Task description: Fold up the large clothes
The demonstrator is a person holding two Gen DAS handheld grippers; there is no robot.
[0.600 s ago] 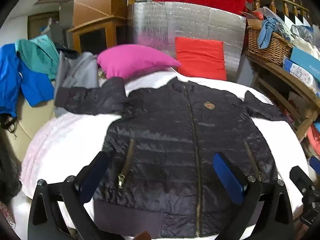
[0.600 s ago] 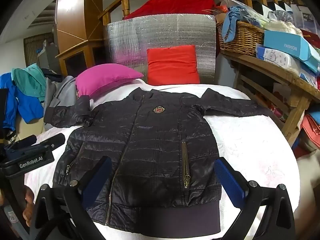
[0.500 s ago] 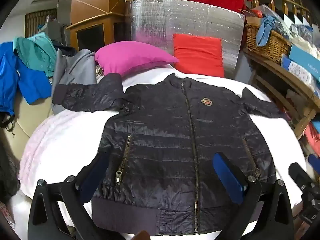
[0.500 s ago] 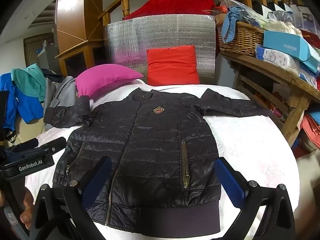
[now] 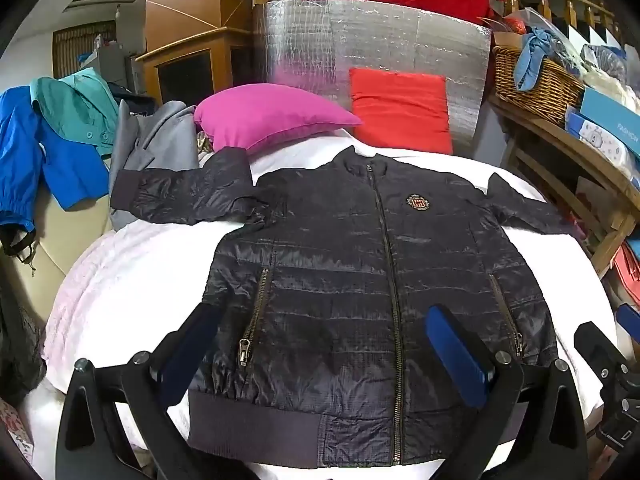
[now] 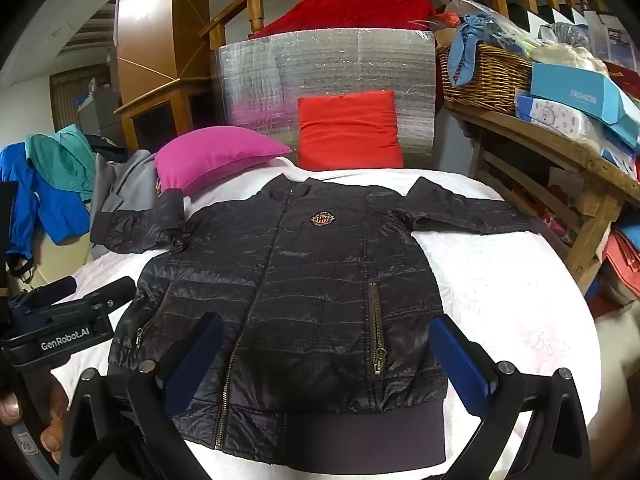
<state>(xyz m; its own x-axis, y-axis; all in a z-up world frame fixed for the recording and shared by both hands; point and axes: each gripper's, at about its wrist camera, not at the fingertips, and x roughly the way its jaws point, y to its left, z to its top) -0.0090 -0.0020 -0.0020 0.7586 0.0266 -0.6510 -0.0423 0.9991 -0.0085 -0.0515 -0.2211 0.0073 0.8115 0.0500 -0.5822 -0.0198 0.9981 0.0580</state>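
- The dark quilted jacket [image 5: 372,280] lies front up and zipped on the white bed cover [image 5: 132,272], collar at the far side, ribbed hem at the near edge, both sleeves spread out to the sides.
- The left gripper [image 5: 320,356] and the right gripper [image 6: 328,364] hover over the near hem with fingers wide and nothing between them; neither touches the cloth.
- No fold looks made yet, so the step in hand is judged to be the first pinch, probably a sleeve or a side edge.
- To do it well, take the cuff [image 5: 124,194] or the shoulder seam in one layer only, then lay the sleeve straight across the chest (slippery shell fabric is likely to slide, so a firm bite helps).
- The left sleeve [image 5: 188,196] already bends and its cuff reaches off the cover onto the grey garment [image 5: 160,140]; lift it clear so that it does not drag that piece along.
- The pink pillow [image 5: 268,116] sits just beyond that sleeve and the red cushion [image 5: 400,110] beyond the collar; both crowd the far side.
- The right sleeve [image 6: 472,212] ends near the wooden shelf [image 6: 560,160] (little room there).
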